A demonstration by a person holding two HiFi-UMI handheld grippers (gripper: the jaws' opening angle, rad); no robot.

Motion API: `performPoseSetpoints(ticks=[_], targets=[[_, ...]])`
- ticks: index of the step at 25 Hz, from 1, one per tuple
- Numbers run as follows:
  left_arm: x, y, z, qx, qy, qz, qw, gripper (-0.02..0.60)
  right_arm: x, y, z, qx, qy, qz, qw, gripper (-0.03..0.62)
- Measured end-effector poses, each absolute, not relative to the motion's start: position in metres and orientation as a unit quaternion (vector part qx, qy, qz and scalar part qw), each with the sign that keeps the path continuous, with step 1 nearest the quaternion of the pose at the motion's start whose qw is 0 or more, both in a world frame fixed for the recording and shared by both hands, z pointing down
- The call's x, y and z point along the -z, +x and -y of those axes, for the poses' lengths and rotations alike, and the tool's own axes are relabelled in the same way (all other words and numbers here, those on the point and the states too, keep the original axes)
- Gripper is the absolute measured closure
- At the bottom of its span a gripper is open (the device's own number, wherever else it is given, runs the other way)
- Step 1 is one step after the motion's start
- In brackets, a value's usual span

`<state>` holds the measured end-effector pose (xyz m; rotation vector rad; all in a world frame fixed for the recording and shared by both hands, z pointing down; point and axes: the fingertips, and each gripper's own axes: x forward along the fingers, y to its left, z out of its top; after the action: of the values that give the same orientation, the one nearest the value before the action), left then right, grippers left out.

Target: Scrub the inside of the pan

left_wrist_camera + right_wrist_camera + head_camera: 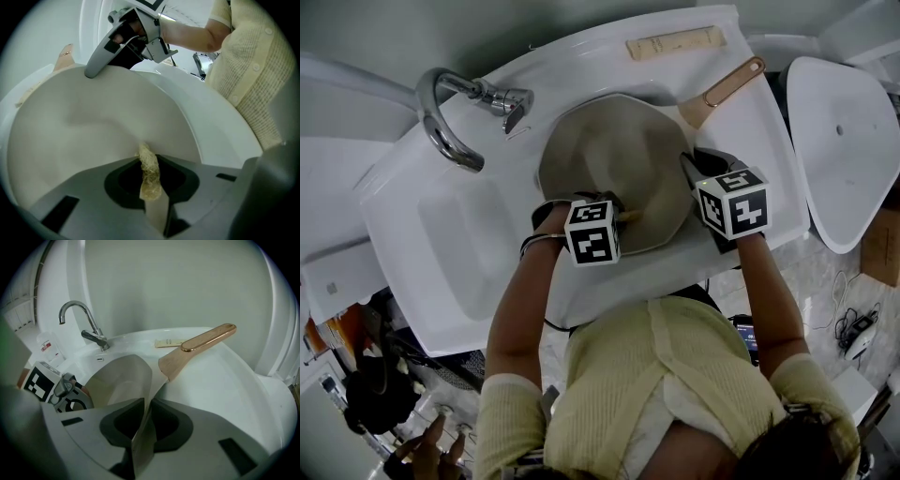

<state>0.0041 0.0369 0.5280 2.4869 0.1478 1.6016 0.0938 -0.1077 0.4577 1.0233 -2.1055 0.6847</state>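
The scrubbing step looks to be in hand. The pan [614, 164] sits tilted in the white sink [441, 253], to the right of the tap [455, 117], with its copper-coloured handle [724, 90] pointing to the far right corner. The right gripper [143, 430] is clamped on the pan's near rim, the thin wall pinched between its jaws. The left gripper [151, 192] is closed on a yellowish mesh scrubber [149, 171], whose tip meets the pale inner surface. The next move, I judge, calls for sweeping the scrubber across the pan's floor and up its walls with firm contact, while the right gripper braces the pan against sliding or rocking.
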Motion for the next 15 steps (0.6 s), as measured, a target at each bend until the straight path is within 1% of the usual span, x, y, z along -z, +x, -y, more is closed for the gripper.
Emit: performPoseSetpoints(ticks=[10,15], targets=[[-0.539,-0.040,-0.030,-0.625,0.775,-0.024,0.091,0.468,-0.459,0.089,0.108,-0.263,0.386,0.812,0.350,0.531],[-0.539,-0.054,-0.020,-0.637,0.762,0.013,0.115,0.468,-0.463,0.078,0.105,-0.227,0.378,0.812,0.383,0.531]])
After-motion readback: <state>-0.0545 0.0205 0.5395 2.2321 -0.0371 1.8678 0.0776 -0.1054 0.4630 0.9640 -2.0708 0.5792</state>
